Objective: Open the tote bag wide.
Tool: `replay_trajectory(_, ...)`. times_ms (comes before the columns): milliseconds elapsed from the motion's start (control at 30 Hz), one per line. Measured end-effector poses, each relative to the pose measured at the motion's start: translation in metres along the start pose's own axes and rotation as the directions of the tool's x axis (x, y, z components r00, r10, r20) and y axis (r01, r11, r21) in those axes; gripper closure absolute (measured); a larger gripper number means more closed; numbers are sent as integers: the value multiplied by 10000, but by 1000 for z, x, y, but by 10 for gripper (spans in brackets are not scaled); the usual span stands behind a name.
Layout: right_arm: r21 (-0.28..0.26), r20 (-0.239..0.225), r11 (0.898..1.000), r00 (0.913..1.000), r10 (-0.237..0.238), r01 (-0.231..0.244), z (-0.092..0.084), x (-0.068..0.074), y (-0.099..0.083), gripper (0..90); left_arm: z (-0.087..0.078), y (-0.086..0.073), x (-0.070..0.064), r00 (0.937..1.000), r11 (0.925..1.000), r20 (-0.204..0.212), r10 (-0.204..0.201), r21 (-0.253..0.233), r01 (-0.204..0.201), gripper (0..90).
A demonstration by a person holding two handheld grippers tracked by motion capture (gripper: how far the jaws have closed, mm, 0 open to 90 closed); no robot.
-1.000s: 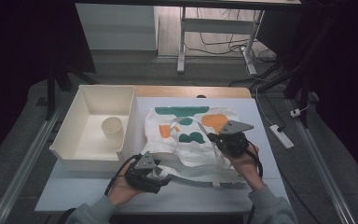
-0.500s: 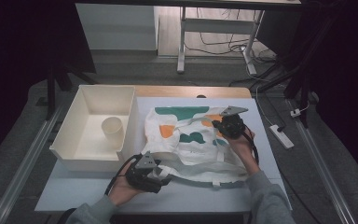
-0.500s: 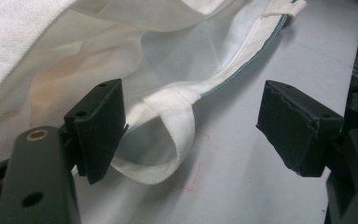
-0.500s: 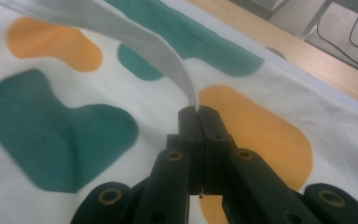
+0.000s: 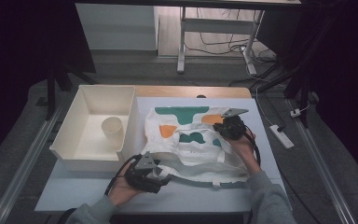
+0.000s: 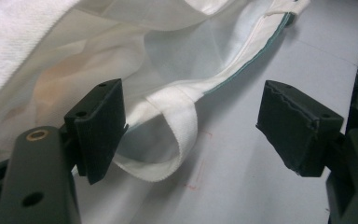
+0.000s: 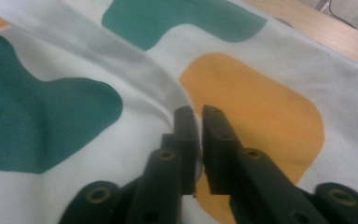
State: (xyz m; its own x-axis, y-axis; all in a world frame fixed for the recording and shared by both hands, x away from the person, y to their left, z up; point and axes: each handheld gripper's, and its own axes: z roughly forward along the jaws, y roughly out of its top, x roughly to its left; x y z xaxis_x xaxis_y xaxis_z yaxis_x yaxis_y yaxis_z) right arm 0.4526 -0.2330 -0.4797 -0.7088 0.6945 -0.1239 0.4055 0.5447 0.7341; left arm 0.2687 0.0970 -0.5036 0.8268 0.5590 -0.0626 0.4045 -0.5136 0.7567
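Where walls rise, cup (image 5: pixel 112 129) inside bin (image 5: pixel 70 140)

Bag (image 5: pixel 193 144) flat on table (image 5: pixel 270 140), bin (image 5: pixel 70 149) to its left, cup (image 5: pixel 112 131) inside bin, power strip (image 5: pixel 281 136) right of table

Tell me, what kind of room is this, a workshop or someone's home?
Probably a lab or test workspace, not a home. A plain white table stands on a grey floor with cables and a power strip lying loose, a metal-legged bench behind, and a tote bag and a white bin set out for the work.
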Motion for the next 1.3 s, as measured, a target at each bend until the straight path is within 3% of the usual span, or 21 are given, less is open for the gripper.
replay_trajectory(67,-623,-12,9980,10000,79,-80,-14,2,7,677,1,0,0,10000,10000,2,12,31,-12,234)
replay_trajectory(233,-1320,-235,9913,9997,-39,8,-37,12,16,600,1,0,0,10000,10000,2,-25,-4,25,235)
replay_trajectory(300,-1319,-339,9912,9994,-115,69,-40,15,17,590,1,0,-1,10000,10000,-20,-23,-9,23,235)
replay_trajectory(367,-1303,-815,9911,9960,-375,266,-45,26,17,566,1,-1,0,10000,10000,-39,-21,2,21,234)
replay_trajectory(500,-1198,-1235,9914,9900,-684,536,-46,37,17,546,1,-1,0,10000,10000,-68,-49,-5,49,235)
replay_trajectory(800,-978,-1835,9907,9767,-1116,948,-50,63,15,505,1,-2,1,9999,10000,-129,-48,13,48,236)
replay_trajectory(1133,-707,-2507,9839,9518,-1767,1641,-63,100,5,443,0,-2,0,9999,10000,-148,-38,-20,37,241)
replay_trajectory(1300,-579,-2729,9850,9465,-1720,1623,-61,106,1,425,0,-2,0,9999,10000,-166,-38,-21,38,243)
